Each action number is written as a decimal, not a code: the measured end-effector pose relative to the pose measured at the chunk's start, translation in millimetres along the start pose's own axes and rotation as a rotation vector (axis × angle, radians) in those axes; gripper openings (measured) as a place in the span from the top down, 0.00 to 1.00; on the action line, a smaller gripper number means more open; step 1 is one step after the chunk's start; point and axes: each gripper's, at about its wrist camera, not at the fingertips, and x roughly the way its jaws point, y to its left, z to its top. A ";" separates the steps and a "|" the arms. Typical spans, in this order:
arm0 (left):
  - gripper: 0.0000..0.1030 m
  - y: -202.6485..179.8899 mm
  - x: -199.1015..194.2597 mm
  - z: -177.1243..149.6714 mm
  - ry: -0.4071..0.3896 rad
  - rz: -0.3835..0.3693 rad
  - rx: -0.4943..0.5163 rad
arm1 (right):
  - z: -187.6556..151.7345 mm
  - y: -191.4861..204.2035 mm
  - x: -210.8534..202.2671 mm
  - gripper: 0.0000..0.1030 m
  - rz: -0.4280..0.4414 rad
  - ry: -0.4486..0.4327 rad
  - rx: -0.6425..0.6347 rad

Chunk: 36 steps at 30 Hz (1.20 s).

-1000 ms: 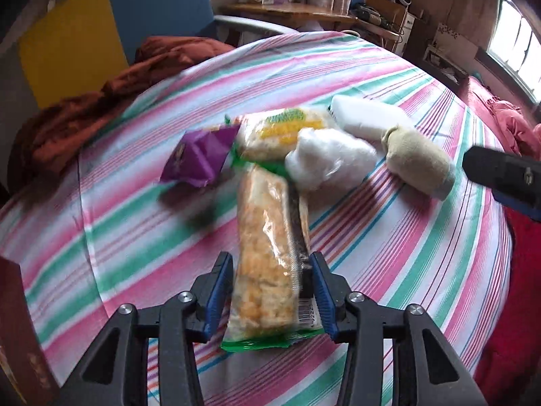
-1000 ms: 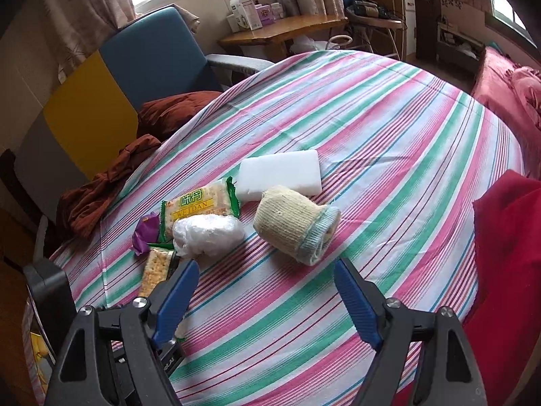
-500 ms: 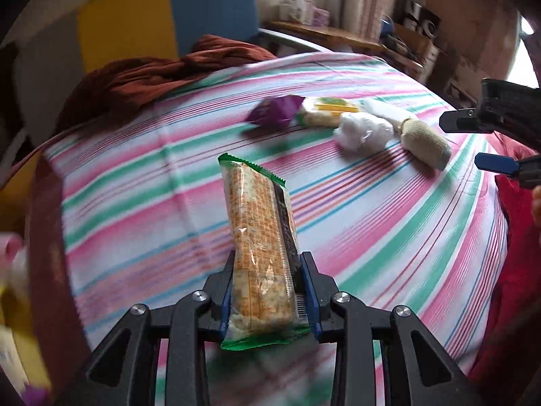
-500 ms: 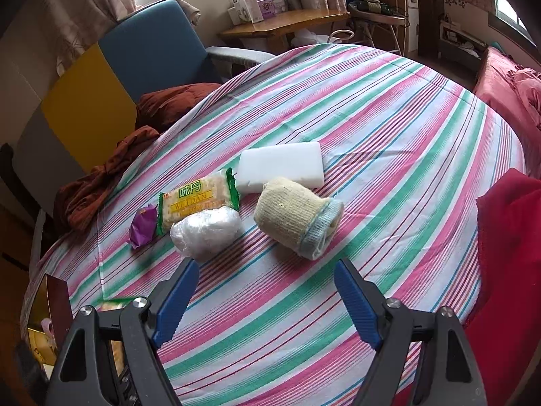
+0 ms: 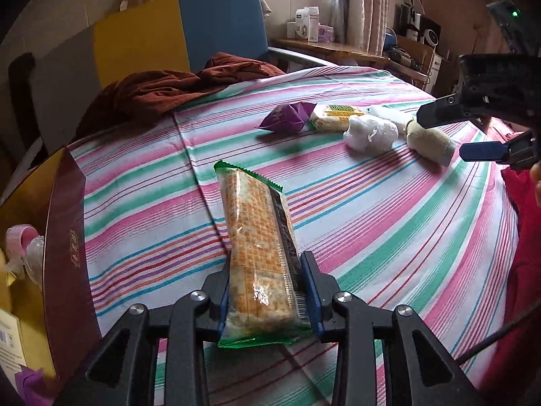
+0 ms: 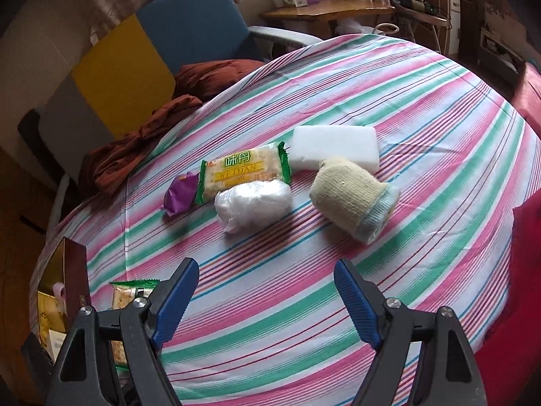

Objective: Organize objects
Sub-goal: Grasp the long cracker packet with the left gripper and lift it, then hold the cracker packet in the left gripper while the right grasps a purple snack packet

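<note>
My left gripper (image 5: 267, 291) is shut on a long cracker packet (image 5: 258, 247) with green ends, held above the striped tablecloth (image 5: 389, 237); the packet also shows in the right wrist view (image 6: 130, 296). My right gripper (image 6: 265, 299) is open and empty, hovering over the cloth in front of a cluster: purple packet (image 6: 179, 194), green-edged biscuit packet (image 6: 245, 169), clear plastic wad (image 6: 253, 203), rolled beige sock (image 6: 355, 199), white sponge block (image 6: 334, 147). An open dark red box (image 5: 64, 237) with a yellow inside stands at the left edge.
A brown blanket (image 5: 162, 91) lies on the far left of the table, against a blue and yellow chair (image 5: 175, 30). A red cloth (image 6: 520, 270) hangs at the right edge. A wooden desk (image 6: 324, 13) stands behind.
My left gripper lifted the cracker packet away from the cluster and carried it left toward the box. My right gripper stayed open and edged closer to the cluster.
</note>
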 end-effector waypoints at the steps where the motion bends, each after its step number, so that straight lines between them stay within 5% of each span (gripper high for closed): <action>1: 0.65 0.1 -0.5 -0.3 -0.001 0.000 0.000 | -0.6 1.7 1.2 0.19 0.001 0.007 -0.009; 7: 0.65 4.1 -1.3 -1.3 -0.011 -0.022 -0.019 | -5.6 39.8 12.9 0.19 0.012 0.047 -0.202; 14: 0.66 10.3 -2.4 -1.9 -0.019 -0.057 -0.053 | -2.4 18.4 17.6 0.20 0.058 0.087 -0.072; 18: 0.66 11.2 -3.0 -2.2 -0.022 -0.065 -0.061 | 4.3 40.7 17.5 0.20 0.081 0.093 -0.151; 25: 0.66 14.8 -4.4 -2.9 -0.024 -0.072 -0.074 | 45.8 81.6 58.2 0.20 0.253 0.150 -0.126; 31: 0.66 15.0 -0.6 -3.4 -0.025 -0.078 -0.080 | 72.7 86.7 115.3 0.26 0.221 0.186 -0.006; 36: 0.65 14.2 3.6 -3.5 -0.026 -0.080 -0.082 | 85.6 97.5 132.3 0.34 0.169 0.152 -0.040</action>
